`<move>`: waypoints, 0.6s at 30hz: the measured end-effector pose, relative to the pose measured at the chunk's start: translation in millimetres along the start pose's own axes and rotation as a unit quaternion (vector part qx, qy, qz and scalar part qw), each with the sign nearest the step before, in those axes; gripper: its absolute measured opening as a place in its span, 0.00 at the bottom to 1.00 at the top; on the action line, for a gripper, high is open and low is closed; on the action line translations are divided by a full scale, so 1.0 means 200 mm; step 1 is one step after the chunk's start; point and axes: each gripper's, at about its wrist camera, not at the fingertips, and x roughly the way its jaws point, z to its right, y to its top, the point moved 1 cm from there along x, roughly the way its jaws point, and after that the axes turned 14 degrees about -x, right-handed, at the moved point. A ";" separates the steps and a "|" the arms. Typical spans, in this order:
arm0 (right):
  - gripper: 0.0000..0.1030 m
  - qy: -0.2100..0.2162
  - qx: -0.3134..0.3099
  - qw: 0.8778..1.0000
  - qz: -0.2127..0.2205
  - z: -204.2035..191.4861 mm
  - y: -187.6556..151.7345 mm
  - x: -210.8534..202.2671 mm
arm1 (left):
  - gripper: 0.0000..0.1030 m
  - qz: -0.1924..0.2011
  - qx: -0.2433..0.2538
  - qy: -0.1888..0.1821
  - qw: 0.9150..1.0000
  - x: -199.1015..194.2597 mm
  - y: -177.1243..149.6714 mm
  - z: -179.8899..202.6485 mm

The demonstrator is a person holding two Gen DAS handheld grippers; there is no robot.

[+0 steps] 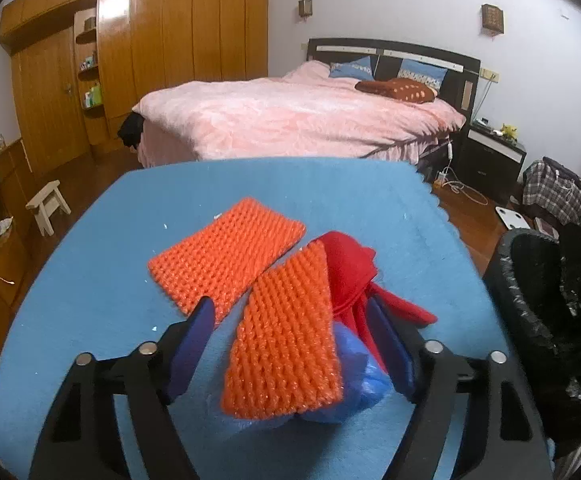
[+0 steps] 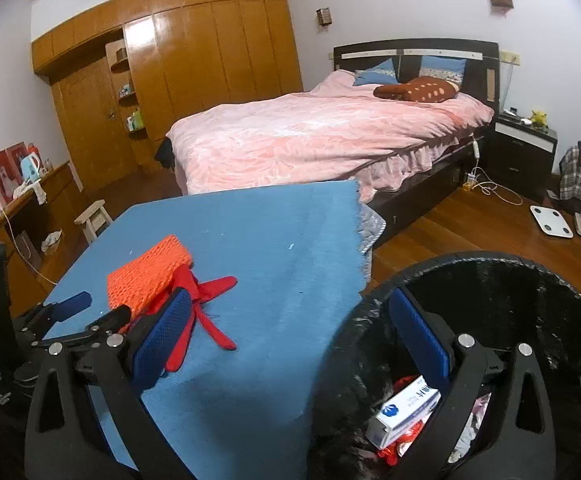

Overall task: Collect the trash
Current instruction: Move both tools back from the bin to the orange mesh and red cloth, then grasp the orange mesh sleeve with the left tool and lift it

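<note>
Bedroom setting: bed with pink cover at the back, wooden wardrobe along the left wall. Nearest the cameras, a table under a blue cloth; just off its right edge stands a bin with a black liner, open at the top. Inside the bin, a white and blue carton lying among red and pale scraps. On the cloth, a small heap of trash. Far piece: an orange foam net, flat on the cloth. Near piece: a second orange net, lying tilted over a crumpled blue plastic bag and against a red plastic bag whose handles trail off to the right. Left gripper is low over the heap, jaws wide apart, and the second net with the blue bag under it lies between the blue pads. The left pad's tip overlaps the near corner of the far net; the right pad sits against the red bag's handles, though contact is hard to judge at this angle. Neither pad visibly presses on the second net. Right gripper hangs at the table's right edge, jaws wide apart and empty: its left pad over the cloth, its right pad over the bin's mouth. From the right wrist view the left gripper shows at the lower left beside the heap.
</note>
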 end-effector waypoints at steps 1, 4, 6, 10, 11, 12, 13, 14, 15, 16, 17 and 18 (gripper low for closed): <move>0.94 0.001 -0.002 1.000 -0.001 -0.01 0.00 0.01 | 0.70 -0.003 -0.001 0.001 1.000 0.02 0.00 0.00; 0.94 0.004 -0.004 1.000 -0.006 -0.03 0.00 0.05 | 0.62 -0.014 -0.005 -0.001 1.000 0.06 -0.01 -0.02; 0.94 0.006 -0.006 1.000 -0.010 -0.04 -0.01 0.07 | 0.58 -0.020 -0.009 -0.002 1.000 0.09 -0.01 -0.04; 0.94 0.010 -0.009 1.000 -0.016 -0.07 -0.01 0.11 | 0.45 -0.025 -0.017 -0.005 1.000 0.11 -0.01 -0.06; 0.94 0.012 -0.011 1.000 -0.017 -0.08 -0.01 0.12 | 0.41 -0.024 -0.018 -0.005 1.000 0.11 -0.01 -0.07; 0.94 0.013 -0.012 1.000 -0.017 -0.08 -0.01 0.13 | 0.38 -0.023 -0.018 -0.006 1.000 0.11 -0.01 -0.08; 0.94 0.014 -0.015 1.000 -0.018 -0.09 0.00 0.14 | 0.34 -0.022 -0.019 -0.007 1.000 0.11 -0.01 -0.09; 0.94 0.015 -0.017 1.000 -0.019 -0.10 0.00 0.15 | 0.31 -0.023 -0.020 -0.007 1.000 0.11 -0.01 -0.09; 0.94 0.017 -0.020 0.999 -0.020 -0.11 0.00 0.16 | 0.29 -0.022 -0.021 -0.006 1.000 0.11 -0.01 -0.10; 0.94 0.019 -0.022 0.999 -0.021 -0.13 0.00 0.17 | 0.23 -0.022 -0.022 -0.004 1.000 0.11 -0.01 -0.11; 0.94 0.023 -0.025 0.999 -0.022 -0.14 0.01 0.18 | 0.19 -0.021 -0.024 -0.004 0.999 0.11 -0.01 -0.12; 0.94 0.025 -0.027 0.999 -0.023 -0.16 0.01 0.19 | 0.17 -0.020 -0.028 -0.002 0.999 0.10 -0.01 -0.14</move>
